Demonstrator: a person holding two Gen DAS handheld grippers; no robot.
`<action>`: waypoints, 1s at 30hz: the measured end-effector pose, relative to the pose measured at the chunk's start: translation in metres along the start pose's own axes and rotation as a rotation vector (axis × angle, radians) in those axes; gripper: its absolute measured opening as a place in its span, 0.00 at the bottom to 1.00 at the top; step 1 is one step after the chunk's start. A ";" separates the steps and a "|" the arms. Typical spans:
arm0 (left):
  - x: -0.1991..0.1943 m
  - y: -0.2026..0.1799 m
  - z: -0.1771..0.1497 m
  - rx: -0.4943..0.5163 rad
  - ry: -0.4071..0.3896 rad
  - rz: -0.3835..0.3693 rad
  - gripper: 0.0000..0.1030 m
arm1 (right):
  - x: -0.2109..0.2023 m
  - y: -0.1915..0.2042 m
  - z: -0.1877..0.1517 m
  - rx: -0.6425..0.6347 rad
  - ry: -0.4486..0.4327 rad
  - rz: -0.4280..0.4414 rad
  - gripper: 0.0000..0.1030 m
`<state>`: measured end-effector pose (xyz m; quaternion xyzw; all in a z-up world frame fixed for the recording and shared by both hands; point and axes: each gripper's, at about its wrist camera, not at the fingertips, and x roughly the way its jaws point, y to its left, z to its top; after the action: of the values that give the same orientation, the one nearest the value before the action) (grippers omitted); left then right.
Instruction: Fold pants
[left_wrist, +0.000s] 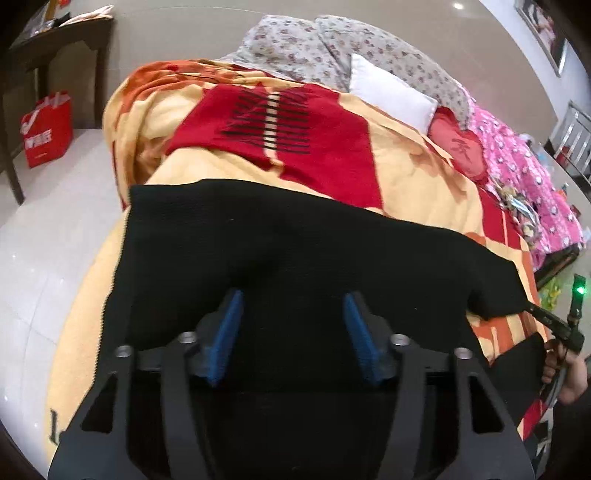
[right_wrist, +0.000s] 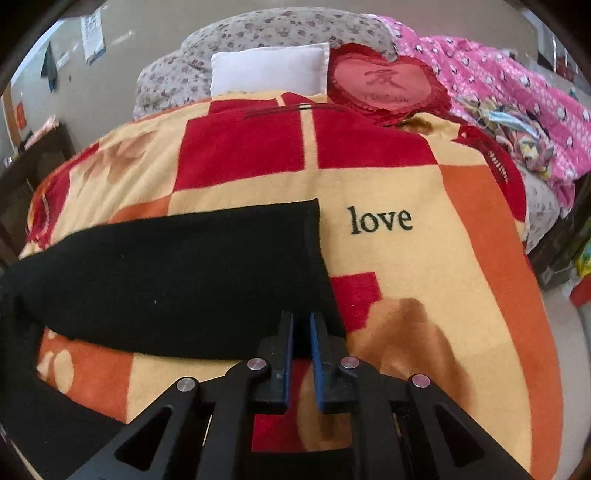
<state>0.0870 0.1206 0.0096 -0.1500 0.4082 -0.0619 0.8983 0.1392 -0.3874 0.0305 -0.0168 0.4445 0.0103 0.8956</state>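
Observation:
Black pants (left_wrist: 295, 236) lie spread across a yellow, red and orange blanket (left_wrist: 406, 177) on a bed. My left gripper (left_wrist: 293, 299) is open, its blue pads just above the black cloth near the wide end. In the right wrist view the pants (right_wrist: 177, 273) stretch to the left and end in a straight edge by the word "love". My right gripper (right_wrist: 301, 321) is shut on the near corner of that end. It also shows in the left wrist view (left_wrist: 532, 308), pinching the pants' far corner.
A white pillow (right_wrist: 269, 70), a red heart cushion (right_wrist: 384, 85) and a pink quilt (right_wrist: 517, 92) lie at the head of the bed. A red bag (left_wrist: 46, 129) and a dark table (left_wrist: 55, 48) stand on the white floor to the left.

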 end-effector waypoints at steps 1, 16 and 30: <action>0.001 -0.003 0.001 0.015 0.007 -0.005 0.70 | 0.001 0.003 0.001 -0.015 0.011 0.010 0.10; 0.033 -0.045 -0.001 0.224 0.105 0.183 0.99 | 0.010 0.046 0.005 -0.029 -0.009 0.103 0.17; 0.031 -0.044 -0.001 0.229 0.115 0.172 0.99 | 0.012 0.049 0.000 -0.058 -0.043 0.117 0.24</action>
<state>0.1074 0.0714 0.0008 -0.0071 0.4608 -0.0393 0.8866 0.1445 -0.3386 0.0203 -0.0166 0.4249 0.0758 0.9019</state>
